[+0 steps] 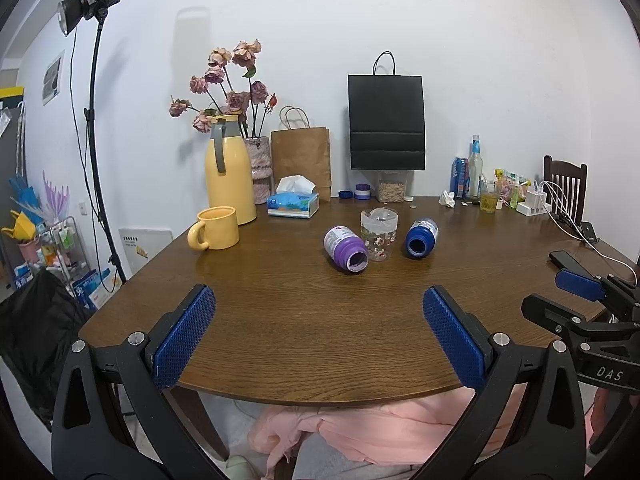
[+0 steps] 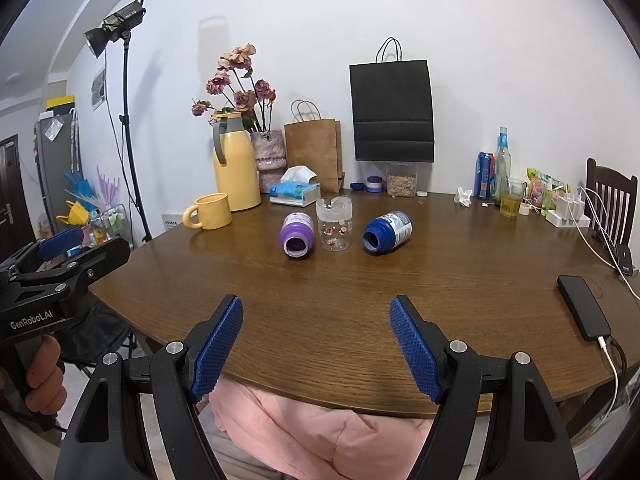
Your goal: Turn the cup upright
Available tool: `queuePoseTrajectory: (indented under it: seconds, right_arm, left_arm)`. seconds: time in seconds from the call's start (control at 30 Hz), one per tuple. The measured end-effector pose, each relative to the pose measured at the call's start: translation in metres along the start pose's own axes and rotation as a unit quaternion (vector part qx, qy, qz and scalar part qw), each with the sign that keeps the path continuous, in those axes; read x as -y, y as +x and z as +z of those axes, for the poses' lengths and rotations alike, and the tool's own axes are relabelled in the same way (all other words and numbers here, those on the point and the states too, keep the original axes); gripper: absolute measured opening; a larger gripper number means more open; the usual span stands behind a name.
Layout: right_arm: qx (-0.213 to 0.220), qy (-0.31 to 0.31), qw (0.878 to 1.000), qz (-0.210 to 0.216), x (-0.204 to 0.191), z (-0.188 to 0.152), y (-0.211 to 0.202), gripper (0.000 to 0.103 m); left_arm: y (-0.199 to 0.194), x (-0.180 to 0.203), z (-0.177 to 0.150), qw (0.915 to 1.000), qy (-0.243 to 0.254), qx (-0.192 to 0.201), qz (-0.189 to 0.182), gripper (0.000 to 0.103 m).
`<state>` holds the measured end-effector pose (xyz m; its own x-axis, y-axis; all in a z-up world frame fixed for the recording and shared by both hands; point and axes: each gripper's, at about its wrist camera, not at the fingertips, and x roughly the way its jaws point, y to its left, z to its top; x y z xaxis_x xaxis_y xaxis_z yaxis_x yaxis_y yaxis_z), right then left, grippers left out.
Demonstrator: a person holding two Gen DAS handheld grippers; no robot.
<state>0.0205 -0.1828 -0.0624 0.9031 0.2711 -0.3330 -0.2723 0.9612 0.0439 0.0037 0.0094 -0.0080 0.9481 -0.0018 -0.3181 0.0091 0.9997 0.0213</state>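
Looking along the left hand-held gripper (image 1: 319,332), its blue pads stand wide apart over the near edge of the brown wooden table (image 1: 280,320), holding nothing. Mid-table, the clear plastic cup (image 1: 379,234) stands mouth-down, its dimpled base on top and small red flower prints around its lower wall. A purple bottle (image 1: 345,247) lies on its side just left of it, a blue bottle (image 1: 420,237) on its side just right, both open mouths facing near.

From the right wrist, the right hand-held gripper (image 2: 316,344) is likewise spread wide and empty, well short of the cup (image 2: 334,223), which sits between the purple bottle (image 2: 297,235) and blue bottle (image 2: 386,232). A black phone (image 2: 583,307) lies near the right edge, plugged in.
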Motion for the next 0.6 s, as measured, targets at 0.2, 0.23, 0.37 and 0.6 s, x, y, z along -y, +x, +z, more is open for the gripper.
queuePoseTrajectory:
  seconds: [0.2,0.23,0.37,0.6]
  right_arm:
    - [0.000,0.000,1.000,0.000,0.0001,0.0000,0.0001,0.080]
    - [0.000,0.000,1.000,0.000,-0.0003,-0.0001,0.0002,0.080]
    - [0.000,0.001,1.000,0.000,0.0007,-0.0004,0.0000,0.080]
    - [-0.001,0.001,1.000,0.001,0.0016,-0.0004,0.0006,0.080]
  left_arm:
    - [-0.0004,0.0011,0.0005,1.0000,-0.001,0.000,0.000,0.103]
    - [-0.0003,0.0009,0.0002,1.0000,0.000,0.000,0.000,0.103]
    - [-0.0001,0.0011,0.0005,1.0000,0.000,0.000,0.000,0.103]
    - [0.0006,0.0004,-0.0033,1.0000,0.001,0.000,-0.001,0.103]
